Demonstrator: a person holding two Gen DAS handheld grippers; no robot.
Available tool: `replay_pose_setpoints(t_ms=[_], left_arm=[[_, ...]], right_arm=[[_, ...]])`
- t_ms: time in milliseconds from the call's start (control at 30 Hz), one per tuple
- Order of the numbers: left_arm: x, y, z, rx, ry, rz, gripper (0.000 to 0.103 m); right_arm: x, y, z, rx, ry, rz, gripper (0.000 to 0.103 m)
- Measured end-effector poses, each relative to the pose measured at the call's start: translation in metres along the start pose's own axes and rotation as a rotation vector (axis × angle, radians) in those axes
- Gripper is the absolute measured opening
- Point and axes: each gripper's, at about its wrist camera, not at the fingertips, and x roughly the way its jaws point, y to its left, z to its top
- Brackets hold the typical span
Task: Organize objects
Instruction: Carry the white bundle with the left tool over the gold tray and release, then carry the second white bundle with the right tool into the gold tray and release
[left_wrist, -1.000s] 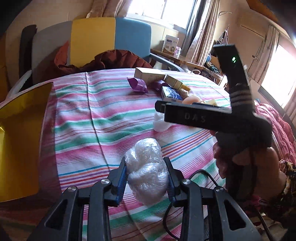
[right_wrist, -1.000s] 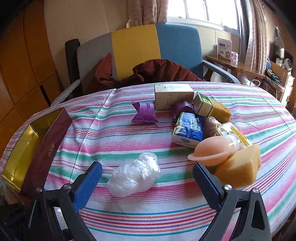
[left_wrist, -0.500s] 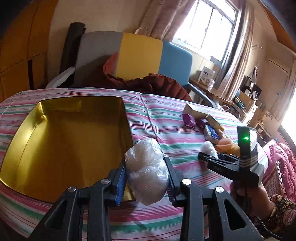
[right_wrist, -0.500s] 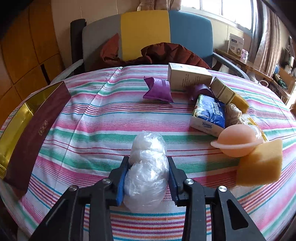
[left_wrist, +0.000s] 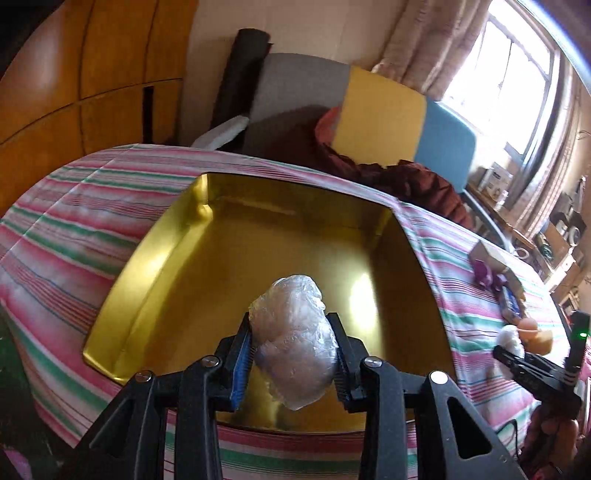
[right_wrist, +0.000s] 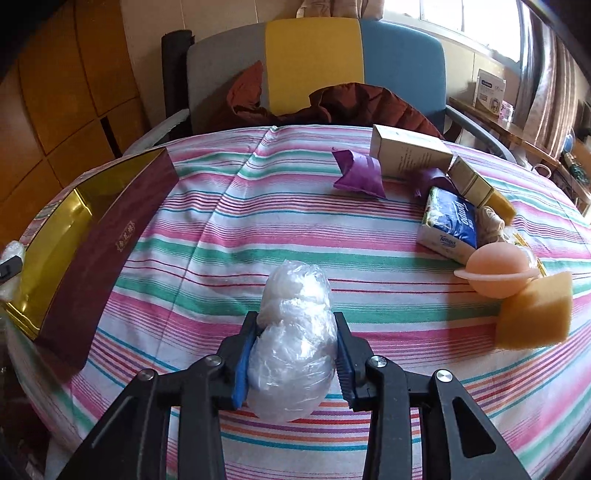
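My left gripper (left_wrist: 291, 332) is shut on a crumpled bundle in clear plastic wrap (left_wrist: 293, 343) and holds it above the open gold tin (left_wrist: 229, 236), which has nothing in it. My right gripper (right_wrist: 295, 332) is shut on a second, whiter plastic-wrapped bundle (right_wrist: 291, 347) low over the striped tablecloth (right_wrist: 258, 229). In the right wrist view the tin (right_wrist: 103, 243) stands at the left, with its maroon side facing me. In the left wrist view the right gripper with its bundle (left_wrist: 511, 338) shows small at the right edge.
At the table's right lie a purple pouch (right_wrist: 358, 173), two cardboard boxes (right_wrist: 406, 155), a blue tissue pack (right_wrist: 448, 225), a peach ringed ball (right_wrist: 495, 271) and a yellow sponge (right_wrist: 535, 312). A chair with a brown jacket (right_wrist: 314, 62) stands behind the table.
My left gripper carried its bundle leftward from over the cloth to above the gold tin. My right gripper, wide open a second ago, closed on the second bundle.
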Motion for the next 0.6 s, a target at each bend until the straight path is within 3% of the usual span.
replay_pose_setpoints(t_ms=[200, 367, 533, 600], left_arm=[[0.007, 0.031, 0.004, -0.045, 0.021, 0.137, 0.047], [0.006, 0.046, 0.006, -0.116, 0.027, 0.176, 0.056], [-0.021, 0.065, 0.007, -0.268, -0.099, 0.173, 0.056], [-0.033, 0.074, 0.006, -0.34, -0.149, 0.167, 0.062]], right_arm=[[-0.023, 0.027, 0.013, -0.048, -0.056, 0.058, 0.039], [-0.04, 0.052, 0.022, -0.097, -0.096, 0.111, 0.039], [-0.052, 0.081, 0.026, -0.163, -0.122, 0.173, 0.039], [-0.055, 0.095, 0.028, -0.198, -0.128, 0.199, 0.039]])
